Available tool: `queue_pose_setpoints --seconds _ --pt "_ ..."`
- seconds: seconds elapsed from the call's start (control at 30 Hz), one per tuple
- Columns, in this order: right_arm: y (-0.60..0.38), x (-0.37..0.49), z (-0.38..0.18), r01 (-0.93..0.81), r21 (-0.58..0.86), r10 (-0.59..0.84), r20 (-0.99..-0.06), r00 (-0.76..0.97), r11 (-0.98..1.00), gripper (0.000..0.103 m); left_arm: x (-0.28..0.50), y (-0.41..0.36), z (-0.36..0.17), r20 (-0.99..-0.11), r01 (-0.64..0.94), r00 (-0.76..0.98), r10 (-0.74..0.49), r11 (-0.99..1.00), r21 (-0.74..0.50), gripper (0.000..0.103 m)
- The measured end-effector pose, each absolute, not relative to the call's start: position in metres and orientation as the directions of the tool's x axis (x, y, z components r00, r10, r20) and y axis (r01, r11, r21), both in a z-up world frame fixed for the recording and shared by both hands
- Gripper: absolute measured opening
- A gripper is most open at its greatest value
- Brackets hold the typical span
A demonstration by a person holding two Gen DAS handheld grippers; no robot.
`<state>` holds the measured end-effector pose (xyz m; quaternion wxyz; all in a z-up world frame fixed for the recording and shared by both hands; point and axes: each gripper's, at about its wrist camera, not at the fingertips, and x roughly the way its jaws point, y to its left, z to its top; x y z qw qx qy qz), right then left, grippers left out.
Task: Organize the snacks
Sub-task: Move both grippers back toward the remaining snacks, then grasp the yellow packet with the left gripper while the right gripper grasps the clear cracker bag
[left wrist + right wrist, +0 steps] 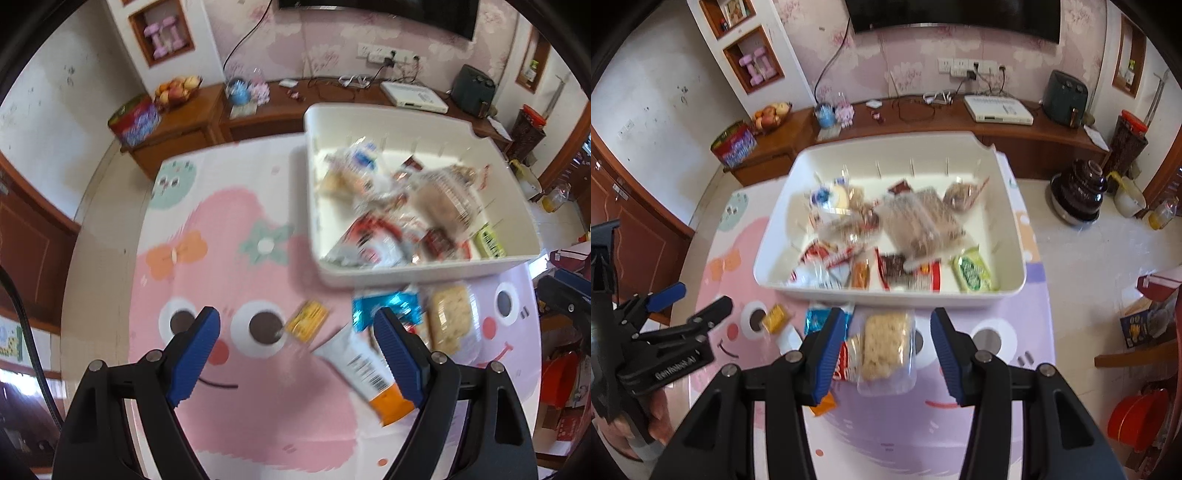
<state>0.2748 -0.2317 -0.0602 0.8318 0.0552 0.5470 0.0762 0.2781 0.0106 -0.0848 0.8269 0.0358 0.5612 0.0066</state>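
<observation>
A white bin [886, 297] holding several wrapped snacks stands at the far side of the cartoon mat. In front of it lie a small yellow packet [308, 319], a blue wrapper [388, 302], a white and orange packet [369, 373] and a clear-wrapped rice cake [886, 343]. My left gripper [295, 314] hangs open above the mat, with the yellow packet just beyond its tips and the white and orange packet by its right finger. My right gripper [886, 314] is open above the rice cake and its pads do not touch it. In the right wrist view my left gripper [705, 293] shows at the left, held by a hand.
A wooden sideboard [923, 118] runs along the back wall with a fruit bowl [772, 114], a red tin [735, 144] and cables. Pots and bottles stand on the floor at the right [1078, 192]. The table's edge curves down the left side.
</observation>
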Motion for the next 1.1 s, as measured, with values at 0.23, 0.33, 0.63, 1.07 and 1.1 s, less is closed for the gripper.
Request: queue_pose_setpoints --seconds 0.23,0.33,0.63,1.07,1.1 --pt "-0.227 0.271 -0.104 -0.066 0.187 0.198 -0.932 0.305 0.980 0.050 0.273 0.032 -0.135 -0.960 0.029 0.275 0.059 0.997 0.070 0.084" --pt "-0.220 0.273 -0.124 -0.082 0.194 0.209 -0.943 0.258 0.978 0.053 0.277 0.036 -0.155 -0.968 0.027 0.245 0.051 0.998 0.059 0.084" --pt "-0.208 0.285 -0.175 -0.088 0.164 0.178 -0.969 0.173 0.982 0.056 0.307 0.041 -0.192 -0.981 0.023 0.192 0.033 0.999 0.038 0.084" --pt "-0.190 0.299 -0.208 -0.089 0.134 0.145 -0.981 0.132 0.987 0.058 0.332 0.035 -0.226 -0.991 0.040 0.134 -0.011 0.999 -0.006 0.072" --pt "-0.189 0.300 -0.210 -0.088 0.130 0.141 -0.981 0.132 0.988 0.058 0.333 0.035 -0.226 -0.990 0.033 0.138 -0.013 0.999 -0.009 0.069"
